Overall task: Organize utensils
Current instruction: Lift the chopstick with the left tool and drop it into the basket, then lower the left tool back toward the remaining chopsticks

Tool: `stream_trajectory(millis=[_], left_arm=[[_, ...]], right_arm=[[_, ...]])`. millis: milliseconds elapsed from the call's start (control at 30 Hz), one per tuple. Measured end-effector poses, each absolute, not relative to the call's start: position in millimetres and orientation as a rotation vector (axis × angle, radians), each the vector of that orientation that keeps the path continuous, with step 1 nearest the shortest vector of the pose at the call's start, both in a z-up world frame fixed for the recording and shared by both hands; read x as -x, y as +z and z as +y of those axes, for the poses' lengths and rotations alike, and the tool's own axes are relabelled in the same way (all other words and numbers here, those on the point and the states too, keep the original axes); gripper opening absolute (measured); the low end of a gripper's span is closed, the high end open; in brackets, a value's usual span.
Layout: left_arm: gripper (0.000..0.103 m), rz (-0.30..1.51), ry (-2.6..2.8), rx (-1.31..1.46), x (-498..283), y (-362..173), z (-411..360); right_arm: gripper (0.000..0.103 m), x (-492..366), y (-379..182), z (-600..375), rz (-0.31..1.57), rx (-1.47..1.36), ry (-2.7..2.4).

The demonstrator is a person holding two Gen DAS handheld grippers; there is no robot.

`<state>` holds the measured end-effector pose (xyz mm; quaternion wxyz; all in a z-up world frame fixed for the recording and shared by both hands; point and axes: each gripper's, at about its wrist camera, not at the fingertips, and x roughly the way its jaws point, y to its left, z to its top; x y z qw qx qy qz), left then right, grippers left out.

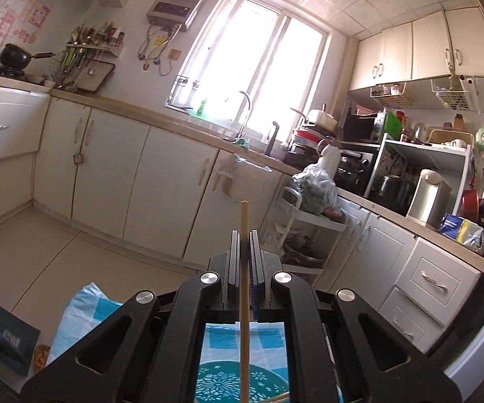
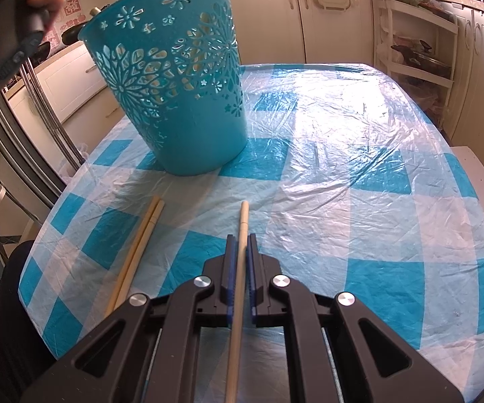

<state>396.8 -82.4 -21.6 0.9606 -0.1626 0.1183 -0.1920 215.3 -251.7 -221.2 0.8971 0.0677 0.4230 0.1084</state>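
The right gripper (image 2: 241,235) is pressed together on a single wooden chopstick (image 2: 243,221), which runs lengthwise between the blue pads and pokes out a little beyond the fingertips, low over the counter (image 2: 359,154) with its blue-and-white checked plastic cover. Just to the left of it, two more chopsticks (image 2: 141,235) lie side by side on the cover, touching each other. Farther ahead and to the left stands the teal perforated basket (image 2: 188,134), upright, its rim high in the right wrist view; something rod-like shows above the rim, too small to identify.

The left gripper (image 1: 244,233) is likewise pinching its own chopstick (image 1: 244,218), held well above the counter and pointing toward the kitchen cabinets; through the frame of the gripper the open top of the basket is visible below, so it seems poised to drop its stick in.

A chopstick is light, stiff and smooth, and it would likely pivot or slide in a narrow pinch. Holding it along its length between the pads, as both grippers do, looks sound. The pair on the cover lies flat and thin, so each stick probably needs a low, level approach near its middle, taken one at a time. The basket is light plastic and may tip if knocked on its rim.
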Motion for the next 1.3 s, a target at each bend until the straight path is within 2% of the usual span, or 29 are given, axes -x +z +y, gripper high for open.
stream_trajectory(millis=[267,667,733,800,833,900,1000,1067,1167,1300], left_arm=[[0.005,0.262,-0.362,0.298,-398,-43,-83],[0.006,0.396,-0.389,0.179,-384,-69,-96],[0.012,0.398,-0.375,0.171,-373,-69,-87],[0.038,0.389,-0.341,0.178,-360,-69,-74],[0.045,0.380,-0.313,0.190,-351,-69,-64],[0.066,0.375,-0.257,0.208,-337,-72,-46],[0.079,0.405,-0.185,0.201,-314,-89,-21],[0.084,0.466,-0.149,0.184,-303,-112,-7],[0.085,0.587,-0.116,0.155,-297,-152,2],[0.086,0.725,-0.115,0.113,-296,-198,0]], right_arm=[[0.008,-215,-221,-252,0.876,-0.146,0.226],[0.008,-214,-221,-251,0.873,-0.139,0.222],[0.008,-214,-220,-251,0.874,-0.137,0.223],[0.011,-215,-220,-251,0.876,-0.140,0.235],[0.012,-215,-220,-251,0.877,-0.136,0.238],[0.013,-215,-219,-248,0.878,-0.117,0.235],[0.013,-216,-219,-245,0.885,-0.091,0.229],[0.013,-217,-218,-245,0.892,-0.088,0.226],[0.013,-218,-218,-243,0.902,-0.067,0.214],[0.006,-217,-217,-236,0.900,0.001,0.175]])
